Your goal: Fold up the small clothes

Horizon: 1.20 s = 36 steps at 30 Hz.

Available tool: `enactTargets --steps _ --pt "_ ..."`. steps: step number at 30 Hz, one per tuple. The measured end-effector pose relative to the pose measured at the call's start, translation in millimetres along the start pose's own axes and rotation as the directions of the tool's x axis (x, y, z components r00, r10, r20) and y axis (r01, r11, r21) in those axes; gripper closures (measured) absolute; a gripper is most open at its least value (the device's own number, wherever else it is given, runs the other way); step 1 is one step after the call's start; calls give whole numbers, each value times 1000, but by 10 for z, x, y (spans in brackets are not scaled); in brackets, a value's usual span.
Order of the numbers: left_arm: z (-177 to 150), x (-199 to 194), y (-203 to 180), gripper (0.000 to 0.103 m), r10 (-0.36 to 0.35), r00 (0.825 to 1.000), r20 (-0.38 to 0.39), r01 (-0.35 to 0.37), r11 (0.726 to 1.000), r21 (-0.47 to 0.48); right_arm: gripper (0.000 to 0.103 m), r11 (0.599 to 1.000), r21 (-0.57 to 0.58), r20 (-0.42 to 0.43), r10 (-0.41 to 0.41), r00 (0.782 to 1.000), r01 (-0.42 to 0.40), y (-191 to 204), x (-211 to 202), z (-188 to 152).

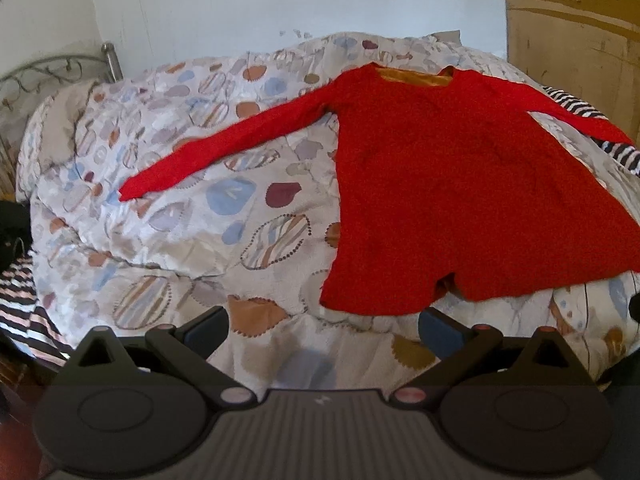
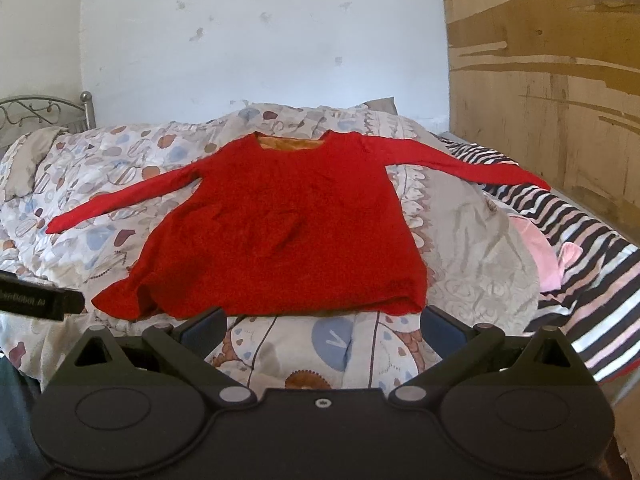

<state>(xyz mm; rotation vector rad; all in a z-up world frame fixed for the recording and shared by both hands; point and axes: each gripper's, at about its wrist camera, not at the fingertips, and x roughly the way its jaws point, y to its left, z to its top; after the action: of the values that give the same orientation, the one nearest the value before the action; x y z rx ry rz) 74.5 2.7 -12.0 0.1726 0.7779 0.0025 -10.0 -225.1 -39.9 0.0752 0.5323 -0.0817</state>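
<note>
I see a red long-sleeved top (image 1: 460,192) lying flat and face up on the patterned duvet (image 1: 168,208) that covers the bed, neckline toward the white wall (image 1: 280,0) and hem toward me. Both sleeves are stretched outward from the body of the top. The one on the side of the metal headboard (image 1: 52,68) lies on the duvet; the other reaches onto a striped blanket (image 2: 592,280) beside the wooden panel (image 2: 540,60). An orange lining shows inside the neckline. The hem is slightly ruffled at the corner nearest my left claw.

My left claw (image 1: 323,326) is spread wide, holding nothing, and sits just short of the top's hem over the duvet. My right claw (image 2: 323,322) is likewise spread and empty, its fingers right at the hem edge; I cannot tell whether they touch the cloth. In the right wrist view, part of the left tool shows as a black bar just beside the ruffled hem corner. A pink garment (image 2: 540,252) lies on the striped blanket, apart from the top.
</note>
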Motion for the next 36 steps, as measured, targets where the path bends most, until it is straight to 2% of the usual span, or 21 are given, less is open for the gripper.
enactTargets --steps 5,12,16,18,22,25,30,34,36 --pt "279 216 -16 0 -19 999 -40 19 1000 -7 0 1000 -22 24 -12 1000 13 -58 136 84" --pt "724 512 -59 0 -33 999 -3 33 999 13 0 999 50 72 14 997 -18 -351 347 355" --pt "841 777 1 0 -46 999 16 46 999 1 0 1000 31 96 2 995 -5 -466 507 426" --pt "829 928 43 0 -40 999 14 40 999 5 0 1000 20 55 -7 998 5 -517 642 445" --pt "706 1144 153 0 -59 997 59 57 998 34 0 997 65 -16 43 999 -42 -626 873 420" --pt "623 1269 206 0 -106 991 78 103 994 43 0 995 72 -47 72 996 -68 -659 1014 400" --pt "578 1553 260 0 -169 985 -25 169 986 1 1 995 93 -75 48 996 -41 -656 1155 345" --pt "504 1592 226 0 -165 986 -23 166 986 21 3 995 92 -61 37 997 -32 -652 1144 310" --pt "496 1636 240 0 -171 984 -50 170 985 -19 3 995 93 -63 36 997 -30 -648 1152 303"
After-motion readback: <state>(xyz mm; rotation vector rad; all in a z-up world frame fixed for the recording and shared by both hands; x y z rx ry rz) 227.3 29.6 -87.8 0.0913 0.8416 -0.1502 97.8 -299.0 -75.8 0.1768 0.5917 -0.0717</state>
